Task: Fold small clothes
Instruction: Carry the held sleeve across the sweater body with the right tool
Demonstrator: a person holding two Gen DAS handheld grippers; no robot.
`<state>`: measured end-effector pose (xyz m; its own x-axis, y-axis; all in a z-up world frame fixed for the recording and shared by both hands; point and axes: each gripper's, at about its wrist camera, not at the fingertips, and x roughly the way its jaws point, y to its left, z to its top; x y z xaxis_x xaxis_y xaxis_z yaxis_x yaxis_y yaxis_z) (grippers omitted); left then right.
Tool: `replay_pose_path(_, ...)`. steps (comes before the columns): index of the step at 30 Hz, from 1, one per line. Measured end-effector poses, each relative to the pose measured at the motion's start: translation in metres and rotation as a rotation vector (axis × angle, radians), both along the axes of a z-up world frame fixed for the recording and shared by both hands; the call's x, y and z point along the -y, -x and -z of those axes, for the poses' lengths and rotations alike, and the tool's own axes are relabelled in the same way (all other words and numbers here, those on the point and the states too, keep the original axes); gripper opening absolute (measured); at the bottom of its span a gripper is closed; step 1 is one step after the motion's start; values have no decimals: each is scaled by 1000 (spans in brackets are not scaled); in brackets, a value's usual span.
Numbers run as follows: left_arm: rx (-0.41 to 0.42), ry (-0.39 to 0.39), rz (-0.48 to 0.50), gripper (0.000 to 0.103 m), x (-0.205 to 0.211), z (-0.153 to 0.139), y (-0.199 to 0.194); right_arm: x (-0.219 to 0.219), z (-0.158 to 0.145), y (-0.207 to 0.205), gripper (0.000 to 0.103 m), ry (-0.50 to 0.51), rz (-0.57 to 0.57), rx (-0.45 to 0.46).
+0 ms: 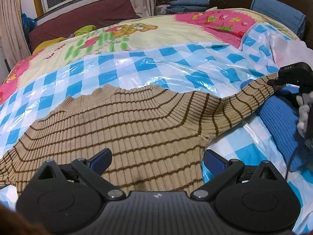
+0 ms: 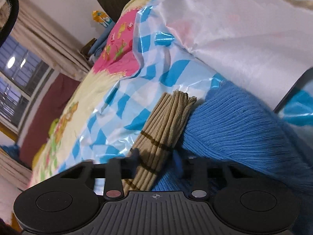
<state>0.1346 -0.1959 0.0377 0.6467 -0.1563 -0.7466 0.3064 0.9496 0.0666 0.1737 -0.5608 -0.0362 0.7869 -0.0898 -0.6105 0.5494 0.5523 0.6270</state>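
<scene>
A tan ribbed sweater with thin brown stripes (image 1: 125, 121) lies spread flat, collar away from me, on a blue-and-white checked plastic sheet (image 1: 148, 62). My left gripper (image 1: 156, 156) hovers open over the sweater's lower body, blue pads wide apart, the right pad just past the side seam. The sweater's right sleeve (image 1: 242, 99) stretches out to the right, where my right gripper (image 1: 273, 82) grips its cuff. In the right wrist view the bunched sleeve end (image 2: 166, 125) runs between the pads of the right gripper (image 2: 156, 156), which is shut on it, beside a blue knit garment (image 2: 234, 127).
The blue knit garment (image 1: 279, 121) lies under the sleeve at the right. A white cloth (image 1: 289, 49) sits beyond it. A cartoon-print quilt (image 1: 156, 33) covers the bed behind the sheet. A gloved hand (image 1: 303, 115) holds the right gripper. Blue pillow (image 1: 277, 9) at the far right.
</scene>
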Motion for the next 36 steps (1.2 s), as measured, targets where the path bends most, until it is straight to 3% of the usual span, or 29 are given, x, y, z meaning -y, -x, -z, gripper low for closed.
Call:
replay_pose_path(1, 1, -3, 1, 103, -2, 0, 2, 2, 1, 0, 15, -27, 7, 10)
replay_pose_path(4, 2, -5, -4, 103, -10, -1, 6, 2, -6, 3, 11, -48, 1, 65)
replay_pose_path(10, -7, 27, -49, 103, -42, -1, 12, -43, -58, 3, 10, 45, -144, 175)
replay_pose_path(16, 9, 46, -136, 103, -102, 0, 23, -151, -107, -21, 10, 109, -395, 255)
replay_pose_path(20, 16, 43, -227, 103, -155, 6, 31, -252, -117, -37, 9, 195, -608, 255)
replay_pose_path(24, 2, 54, -339, 103, -206, 17, 41, -348, -102, -46, 9, 289, -794, 206)
replay_pose_path(28, -12, 68, -421, 103, -246, 30, 55, -431, -59, -53, 9, 426, -941, 99)
replay_pose_path(31, -10, 76, -461, 103, -264, 38, 65, -459, -29, -53, 13, 451, -991, -5)
replay_pose_path(36, 3, 95, -478, 103, -277, 45, 69, -485, -25, -33, 16, 560, -1049, -16)
